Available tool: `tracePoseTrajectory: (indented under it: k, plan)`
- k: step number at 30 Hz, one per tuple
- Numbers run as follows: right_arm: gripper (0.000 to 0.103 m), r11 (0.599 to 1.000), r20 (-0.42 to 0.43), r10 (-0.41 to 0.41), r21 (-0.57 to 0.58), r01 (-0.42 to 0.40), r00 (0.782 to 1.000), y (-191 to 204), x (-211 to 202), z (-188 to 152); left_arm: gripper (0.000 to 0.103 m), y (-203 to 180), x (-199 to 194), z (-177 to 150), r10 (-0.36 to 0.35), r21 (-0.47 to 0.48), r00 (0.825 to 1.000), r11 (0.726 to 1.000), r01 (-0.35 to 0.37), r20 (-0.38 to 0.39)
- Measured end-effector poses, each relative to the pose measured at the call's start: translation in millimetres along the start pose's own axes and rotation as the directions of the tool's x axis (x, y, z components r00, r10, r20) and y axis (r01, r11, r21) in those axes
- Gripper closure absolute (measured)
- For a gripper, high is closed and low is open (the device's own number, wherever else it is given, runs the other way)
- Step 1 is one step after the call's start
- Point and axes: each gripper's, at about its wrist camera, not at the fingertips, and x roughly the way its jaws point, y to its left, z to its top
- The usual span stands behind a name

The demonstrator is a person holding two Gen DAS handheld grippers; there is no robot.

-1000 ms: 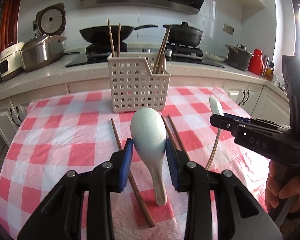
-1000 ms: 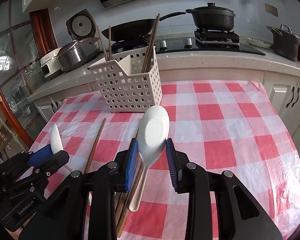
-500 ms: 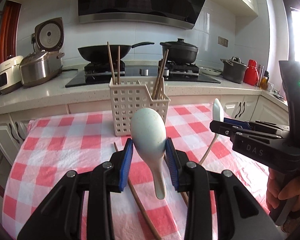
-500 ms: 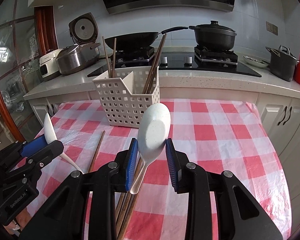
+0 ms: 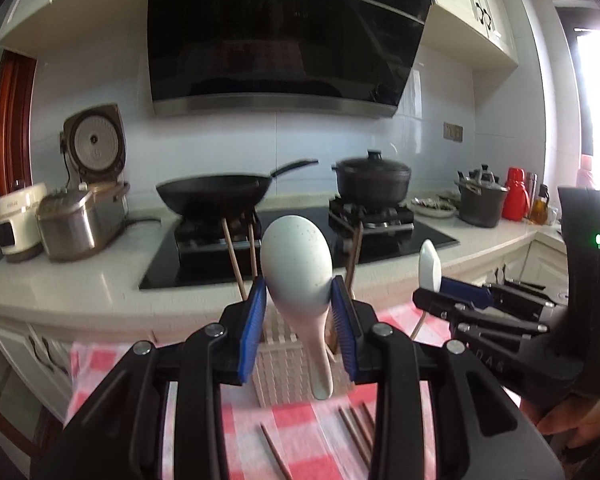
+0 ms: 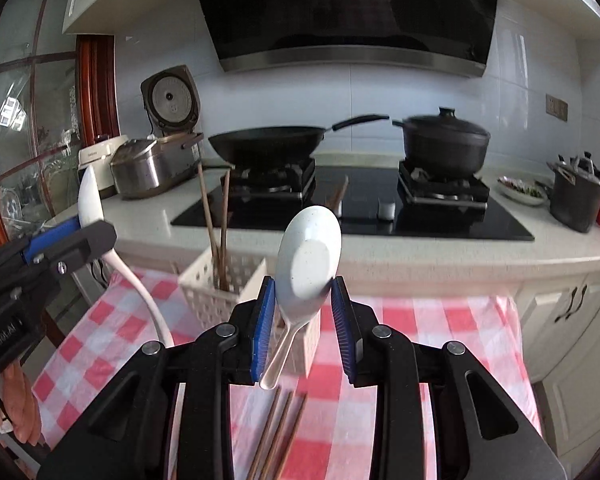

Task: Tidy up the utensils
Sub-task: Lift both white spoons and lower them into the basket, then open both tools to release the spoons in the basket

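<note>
Lifting both spoons, left gripper (image 5: 298,308), right gripper (image 6: 303,308), higher than before

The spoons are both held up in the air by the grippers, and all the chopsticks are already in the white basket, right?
Not quite. Each gripper does hold a spoon in the air, but only some chopsticks stand in the white basket. The right wrist view shows several chopsticks lying on the checked tablecloth, in front of the basket.
</note>
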Motion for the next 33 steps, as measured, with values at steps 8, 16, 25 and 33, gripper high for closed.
tracePoseTrajectory:
  k: [8, 16, 25, 33]
  plan:
    - [0.074, 0.998, 0.030, -0.009, -0.067, 0.011, 1.000, 8, 38, 47, 0.071, 15, 53, 46, 0.036, -0.015, 0.999, 0.999, -0.036, 0.041]
    - [0.074, 0.997, -0.045, 0.004, -0.080, -0.008, 0.999, 6, 84, 28, 0.071, 31, 108, 3, 0.032, -0.053, 0.997, 0.998, -0.036, -0.076]
    - [0.074, 0.995, -0.079, 0.015, -0.097, -0.022, 0.997, 14, 97, 11, 0.071, 32, 122, -27, 0.025, -0.050, 0.993, 0.998, -0.031, -0.117]
    - [0.074, 0.993, -0.140, 0.025, -0.107, -0.040, 0.990, 18, 110, 0, 0.071, 30, 130, -44, 0.021, -0.050, 0.986, 0.998, -0.030, -0.167]
